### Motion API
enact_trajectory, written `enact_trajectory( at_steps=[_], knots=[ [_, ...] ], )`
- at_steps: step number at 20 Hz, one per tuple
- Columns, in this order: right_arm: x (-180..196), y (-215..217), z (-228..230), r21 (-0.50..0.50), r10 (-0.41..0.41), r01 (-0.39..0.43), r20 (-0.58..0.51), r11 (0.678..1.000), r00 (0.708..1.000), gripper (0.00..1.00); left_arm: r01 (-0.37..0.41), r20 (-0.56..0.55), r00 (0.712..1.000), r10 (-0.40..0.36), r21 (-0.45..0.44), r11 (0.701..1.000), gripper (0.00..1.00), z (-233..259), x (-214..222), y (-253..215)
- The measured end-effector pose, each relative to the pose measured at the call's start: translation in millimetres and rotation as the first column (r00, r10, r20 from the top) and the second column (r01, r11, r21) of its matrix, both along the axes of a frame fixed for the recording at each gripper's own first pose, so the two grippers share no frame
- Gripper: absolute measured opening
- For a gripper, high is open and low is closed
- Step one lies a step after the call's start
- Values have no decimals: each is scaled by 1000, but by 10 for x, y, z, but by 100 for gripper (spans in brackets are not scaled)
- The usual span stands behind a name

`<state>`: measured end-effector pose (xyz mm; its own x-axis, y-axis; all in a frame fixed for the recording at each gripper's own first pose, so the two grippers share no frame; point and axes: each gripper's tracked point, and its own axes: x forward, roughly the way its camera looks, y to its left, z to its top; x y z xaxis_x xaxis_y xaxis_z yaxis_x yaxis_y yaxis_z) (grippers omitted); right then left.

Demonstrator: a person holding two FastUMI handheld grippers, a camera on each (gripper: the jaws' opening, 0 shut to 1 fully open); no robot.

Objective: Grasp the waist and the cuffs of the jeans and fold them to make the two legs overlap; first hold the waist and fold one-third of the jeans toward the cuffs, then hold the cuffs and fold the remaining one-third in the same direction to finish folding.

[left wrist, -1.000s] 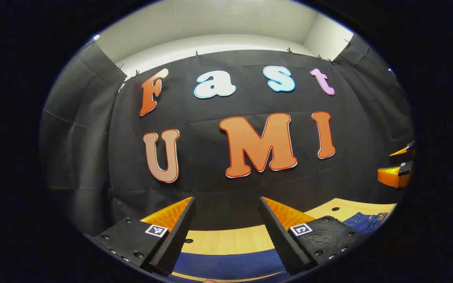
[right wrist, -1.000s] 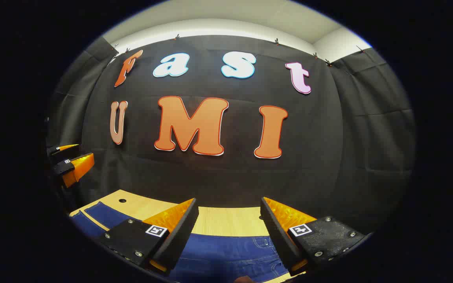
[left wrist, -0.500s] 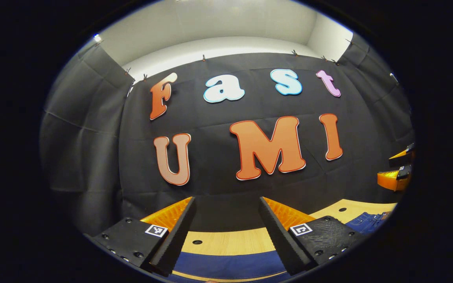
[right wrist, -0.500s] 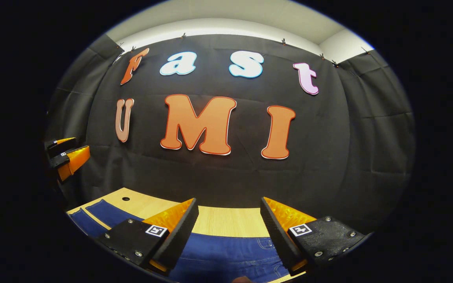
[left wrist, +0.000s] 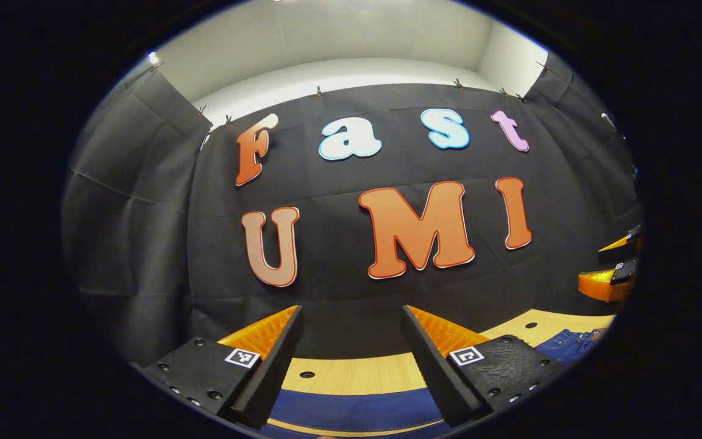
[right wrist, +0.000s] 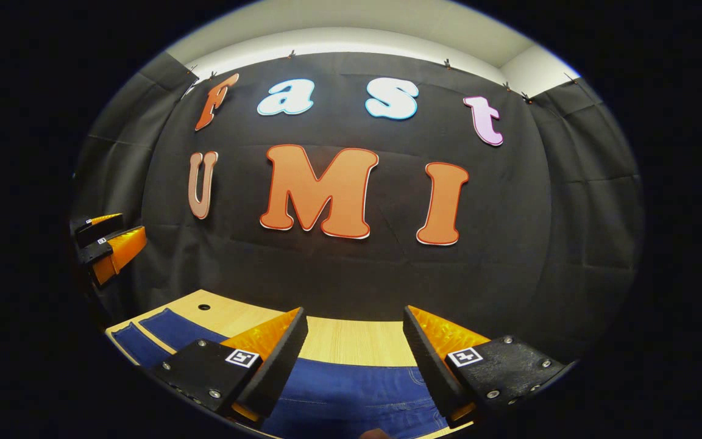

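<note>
Jeans: blue denim, spread flat on the wooden surface; no fold is seen yet.
Waist end: seen beneath the right gripper in the right gripper view, with a pocket seam showing near the right-hand finger.
Leg end: two strips of denim with bare wood between them are seen at the left of the right gripper view; one blue band lies under the left gripper in the left gripper view.
Left gripper fingers: spread apart, nothing held, raised above the cloth.
Right gripper fingers: spread apart, nothing held, raised above the cloth.
Handling: denim is judged soft but fairly heavy and not slippery; sagging is expected when one edge is lifted.
Hold points: the thick waistband edge and the hemmed cuffs are judged the firmest places for a pinch.
Stage: judged to be before the first grasp.
Risk: only one layer may be caught.
</note>
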<state>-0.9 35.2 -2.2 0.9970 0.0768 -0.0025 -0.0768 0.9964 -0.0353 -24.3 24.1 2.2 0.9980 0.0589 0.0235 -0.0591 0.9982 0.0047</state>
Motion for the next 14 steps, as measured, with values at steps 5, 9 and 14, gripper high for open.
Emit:
enact_trajectory(
  at_steps=[5,9,14],
  knots=[
    [10,-83,-85,-2,-10,10,-24,1000,1000,96,-23,-56,998,23,10,1000,100,-157,-16,128],
    [23,-358,-221,-22,-68,66,-61,998,996,97,-48,-126,991,47,-7,999,98,-428,-60,337],
    [-23,-674,-590,6,-109,113,-188,994,976,97,-119,-237,967,94,-94,988,98,-837,-172,718]
  ],
)
